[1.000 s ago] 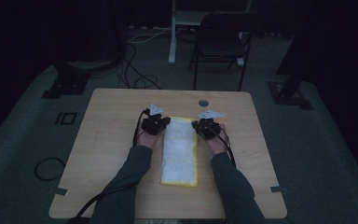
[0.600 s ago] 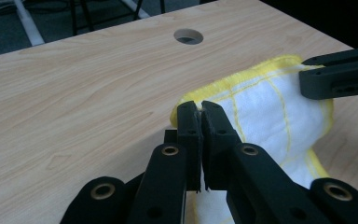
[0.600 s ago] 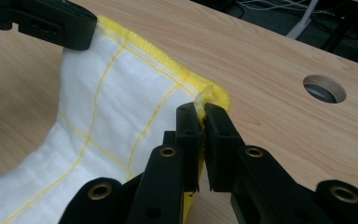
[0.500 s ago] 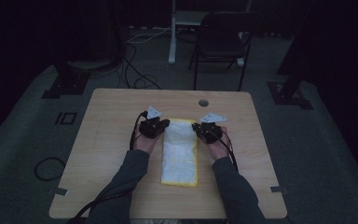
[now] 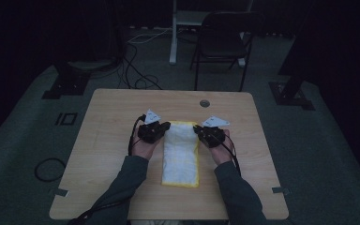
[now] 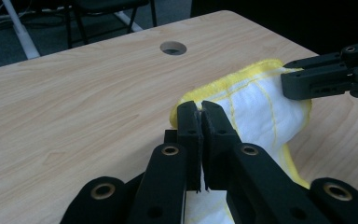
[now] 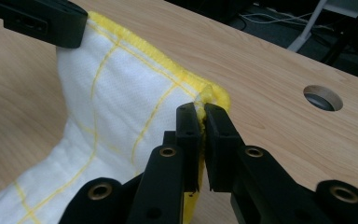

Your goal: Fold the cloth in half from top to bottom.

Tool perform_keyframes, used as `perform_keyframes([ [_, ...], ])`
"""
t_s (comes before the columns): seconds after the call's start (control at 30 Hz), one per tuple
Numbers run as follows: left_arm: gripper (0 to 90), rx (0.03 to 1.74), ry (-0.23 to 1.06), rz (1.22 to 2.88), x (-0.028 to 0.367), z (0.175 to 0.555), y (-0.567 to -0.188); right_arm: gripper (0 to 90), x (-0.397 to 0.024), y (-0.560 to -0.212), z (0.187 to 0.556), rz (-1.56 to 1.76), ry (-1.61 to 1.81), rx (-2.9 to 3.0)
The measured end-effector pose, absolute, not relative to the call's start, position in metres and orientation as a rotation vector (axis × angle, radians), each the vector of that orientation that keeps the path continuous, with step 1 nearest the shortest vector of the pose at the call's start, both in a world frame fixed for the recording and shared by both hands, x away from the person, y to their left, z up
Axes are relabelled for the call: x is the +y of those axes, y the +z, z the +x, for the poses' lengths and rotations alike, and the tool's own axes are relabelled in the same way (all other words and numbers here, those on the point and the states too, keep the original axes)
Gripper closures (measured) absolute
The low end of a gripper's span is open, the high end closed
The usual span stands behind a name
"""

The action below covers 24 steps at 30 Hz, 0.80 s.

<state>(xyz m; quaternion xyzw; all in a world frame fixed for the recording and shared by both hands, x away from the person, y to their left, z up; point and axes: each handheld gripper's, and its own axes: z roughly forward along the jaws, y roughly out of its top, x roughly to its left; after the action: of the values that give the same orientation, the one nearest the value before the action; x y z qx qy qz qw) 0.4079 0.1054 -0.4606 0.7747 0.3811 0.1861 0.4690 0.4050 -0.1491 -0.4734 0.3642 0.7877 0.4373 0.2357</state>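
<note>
Both forearms are wearing dark grey sleeves. The left gripper (image 5: 165, 126) and right gripper (image 5: 198, 130) are showing matte black jaws with brass-ringed rivets, pale three-cornered plates behind them, black cables trailing back.

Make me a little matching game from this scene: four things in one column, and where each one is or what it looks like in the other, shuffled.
Things:
1. left gripper
2. right gripper
3. cloth
4. round hole

Descriptions:
A. white with a yellow edge, lying along the middle of the table
B. clamped on the cloth's far right corner
C. cut into the tabletop, beyond the cloth
D. clamped on the cloth's far left corner

Pairs: 1-D, 2-B, 3-A, 4-C
</note>
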Motion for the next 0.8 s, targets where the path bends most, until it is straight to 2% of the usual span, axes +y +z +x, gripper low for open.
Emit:
perform_keyframes([
  [0.8, 87.7, 0.913, 0.422, 1.876, 0.116, 0.374, -0.468, 85.6, -0.146, -0.477, 0.373, 0.931, 1.219, 2.193],
])
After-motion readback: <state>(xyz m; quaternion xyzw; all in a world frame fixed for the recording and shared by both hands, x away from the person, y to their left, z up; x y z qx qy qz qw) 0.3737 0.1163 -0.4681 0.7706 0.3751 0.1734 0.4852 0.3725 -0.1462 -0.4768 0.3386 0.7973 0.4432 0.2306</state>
